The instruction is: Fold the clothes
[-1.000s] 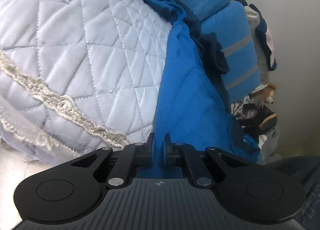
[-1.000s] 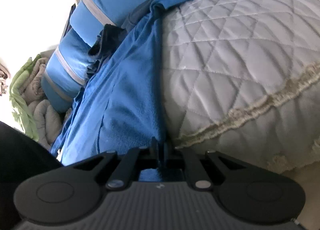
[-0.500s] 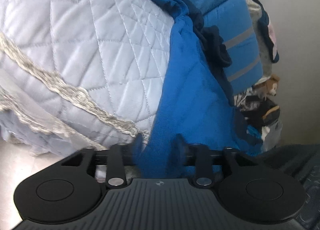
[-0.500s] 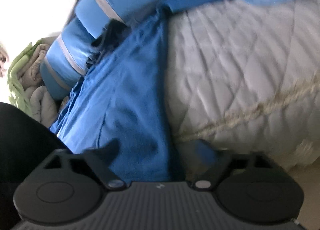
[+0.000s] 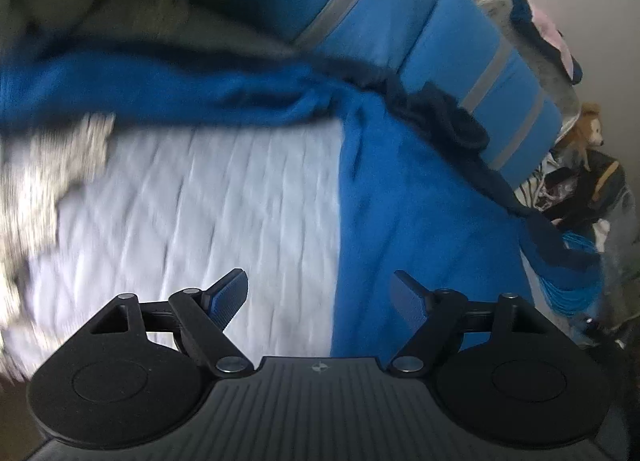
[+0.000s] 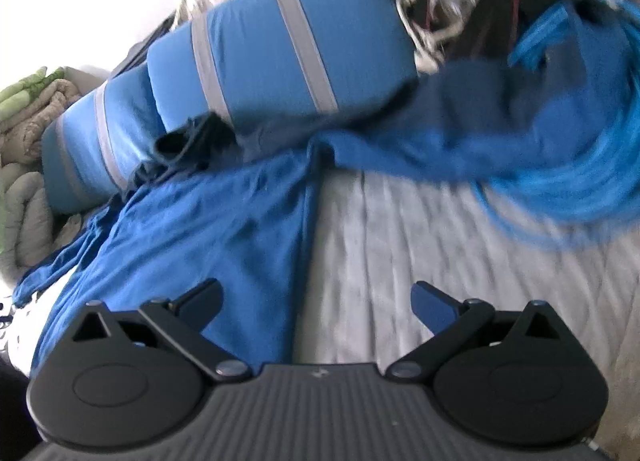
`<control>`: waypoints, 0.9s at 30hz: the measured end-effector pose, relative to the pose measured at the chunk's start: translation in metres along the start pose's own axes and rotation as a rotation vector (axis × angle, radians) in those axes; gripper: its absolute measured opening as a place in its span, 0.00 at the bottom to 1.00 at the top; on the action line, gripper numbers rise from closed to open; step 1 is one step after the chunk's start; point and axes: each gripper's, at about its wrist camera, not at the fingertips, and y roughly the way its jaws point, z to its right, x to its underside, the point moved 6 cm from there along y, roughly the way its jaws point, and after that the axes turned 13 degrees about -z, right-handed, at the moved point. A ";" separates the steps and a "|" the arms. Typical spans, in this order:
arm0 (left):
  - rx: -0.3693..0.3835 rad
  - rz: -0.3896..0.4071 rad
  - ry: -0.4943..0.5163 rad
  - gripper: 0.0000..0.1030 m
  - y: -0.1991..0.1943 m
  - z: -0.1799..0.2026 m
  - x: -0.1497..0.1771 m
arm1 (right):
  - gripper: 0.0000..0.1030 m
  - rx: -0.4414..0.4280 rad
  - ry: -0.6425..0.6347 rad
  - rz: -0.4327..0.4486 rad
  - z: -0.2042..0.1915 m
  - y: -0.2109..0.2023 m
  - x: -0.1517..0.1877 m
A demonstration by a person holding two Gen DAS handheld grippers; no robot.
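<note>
A blue garment point(image 5: 420, 201) lies spread on a pale quilted bedcover point(image 5: 200, 213); one long edge runs toward me and a sleeve stretches across the far side. My left gripper point(image 5: 320, 293) hovers above that edge, its jaws still opening, with nothing between the pads. In the right wrist view the same blue garment point(image 6: 224, 229) lies to the left on the quilt point(image 6: 460, 253). My right gripper point(image 6: 316, 301) hangs above the garment's edge, jaws still opening and wide apart, empty. Both views are blurred by motion.
Blue cushions with grey stripes point(image 5: 480, 73) point(image 6: 280, 53) lie behind the garment with a dark cloth point(image 5: 452, 117) against them. A coil of bright blue cord point(image 6: 580, 181) lies far right. Folded beige and green bedding point(image 6: 24, 113) is stacked at left; a cluttered pile with a soft toy point(image 5: 588, 133) stands at right.
Both grippers let go of the blue garment's edge and opened wide. Both rose and tilted, so more of the bed top and cushions shows now.
</note>
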 end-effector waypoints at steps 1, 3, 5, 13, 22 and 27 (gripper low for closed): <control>-0.011 0.011 0.018 0.76 -0.004 0.008 -0.010 | 1.00 0.009 -0.015 0.007 -0.004 0.000 -0.010; -0.026 0.026 0.060 0.76 -0.012 0.025 -0.026 | 1.00 0.032 -0.044 0.022 -0.016 0.001 -0.028; -0.039 0.035 0.104 0.76 -0.019 0.046 -0.041 | 1.00 0.035 -0.070 0.027 -0.027 0.001 -0.042; -0.055 0.053 0.253 0.76 -0.052 0.136 -0.065 | 1.00 0.023 -0.186 0.052 -0.079 -0.014 -0.080; 0.020 0.041 0.356 0.76 -0.080 0.241 -0.050 | 1.00 -0.059 -0.245 0.105 -0.125 -0.055 -0.095; 0.125 0.003 0.322 0.76 -0.088 0.284 -0.037 | 1.00 -0.095 -0.264 0.149 -0.144 -0.089 -0.107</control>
